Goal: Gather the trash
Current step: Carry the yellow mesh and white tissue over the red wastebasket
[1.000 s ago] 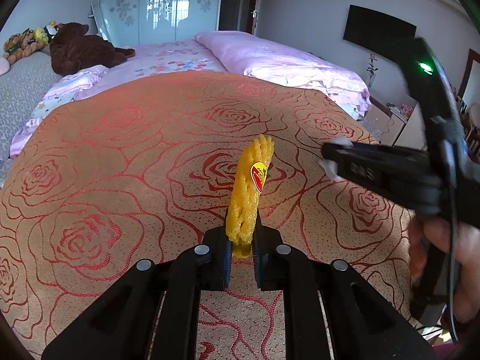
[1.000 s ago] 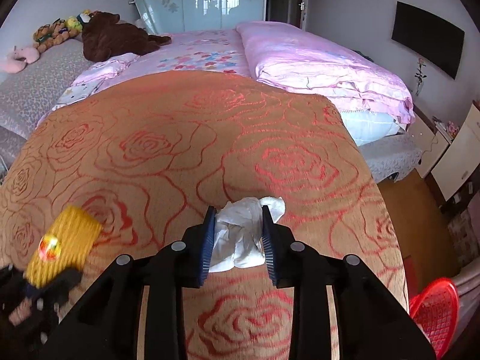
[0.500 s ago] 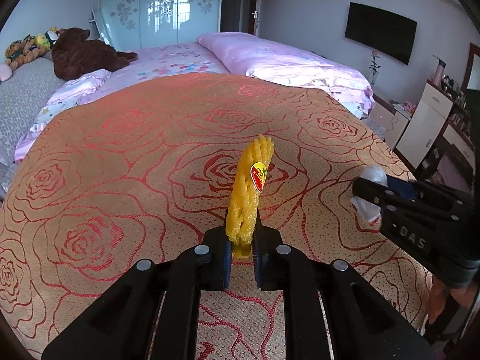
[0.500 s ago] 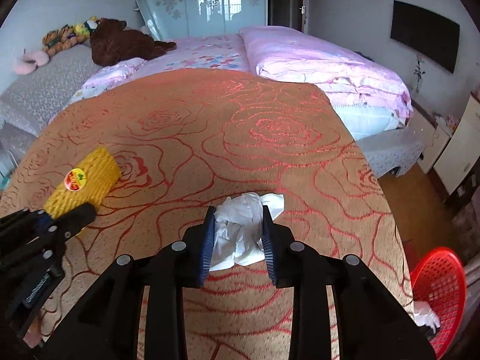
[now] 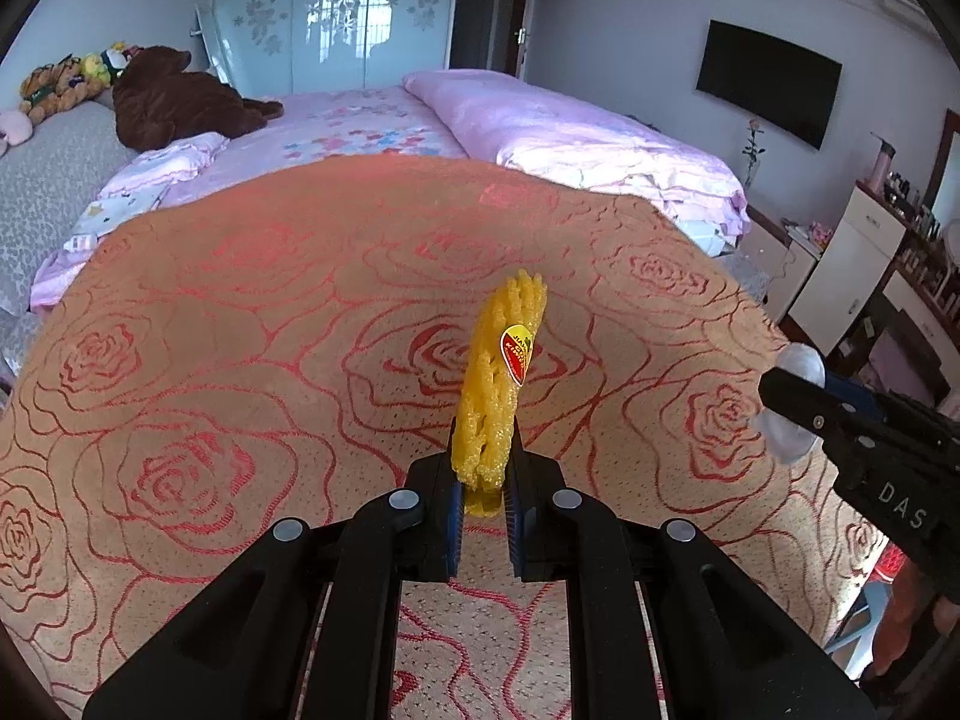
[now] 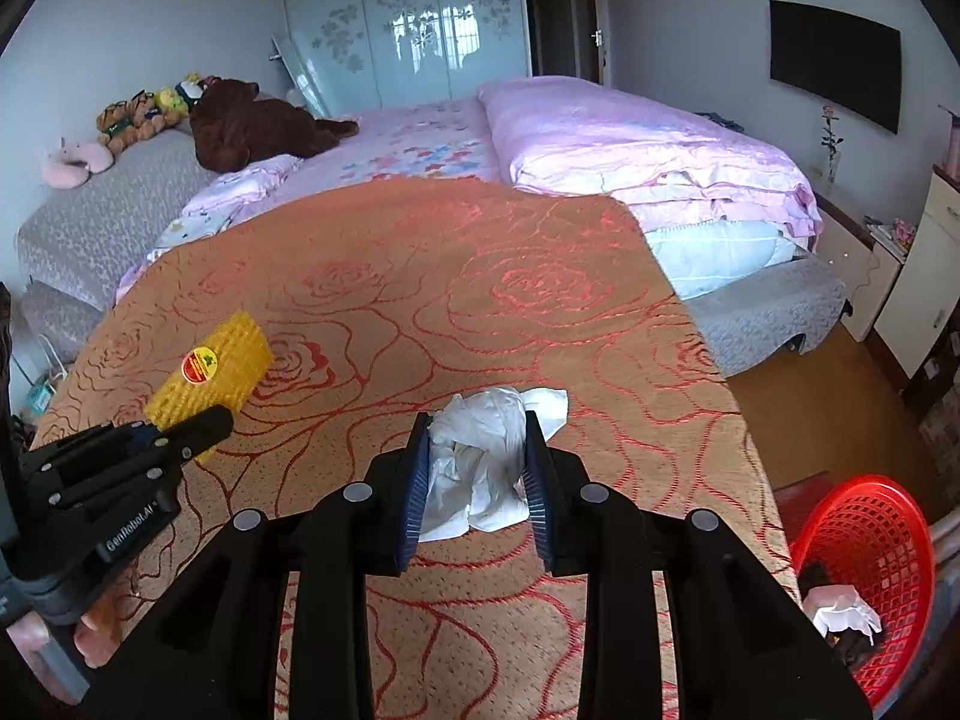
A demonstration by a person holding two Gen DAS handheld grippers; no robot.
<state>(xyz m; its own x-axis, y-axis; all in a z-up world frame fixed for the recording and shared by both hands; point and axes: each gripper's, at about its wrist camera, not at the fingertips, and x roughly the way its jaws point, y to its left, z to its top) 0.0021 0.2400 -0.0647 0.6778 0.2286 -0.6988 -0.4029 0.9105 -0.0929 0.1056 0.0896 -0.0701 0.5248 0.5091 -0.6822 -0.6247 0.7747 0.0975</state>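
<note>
the right gripper (image 6: 477, 474) pinches a crumpled white tissue (image 6: 486, 468) above the rose-patterned cloth (image 6: 540, 312); the left gripper (image 5: 485, 510) is pressed tight on a yellow foam net (image 5: 495, 402). the loose tissue could slip out or miss the red basket (image 6: 870, 540) if released early. the basket already holds a white wad (image 6: 843, 612) and something dark.

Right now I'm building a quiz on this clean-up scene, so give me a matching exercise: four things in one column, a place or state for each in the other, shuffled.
Things:
1. yellow foam fruit net with a red sticker
2. crumpled white tissue
3. red plastic mesh basket
4. brown plush bear

Places:
A. on the floor beside the bed
B. clamped in the left gripper
C. lying near the pillows
D. clamped in the right gripper

Pairs: 1-B, 2-D, 3-A, 4-C
</note>
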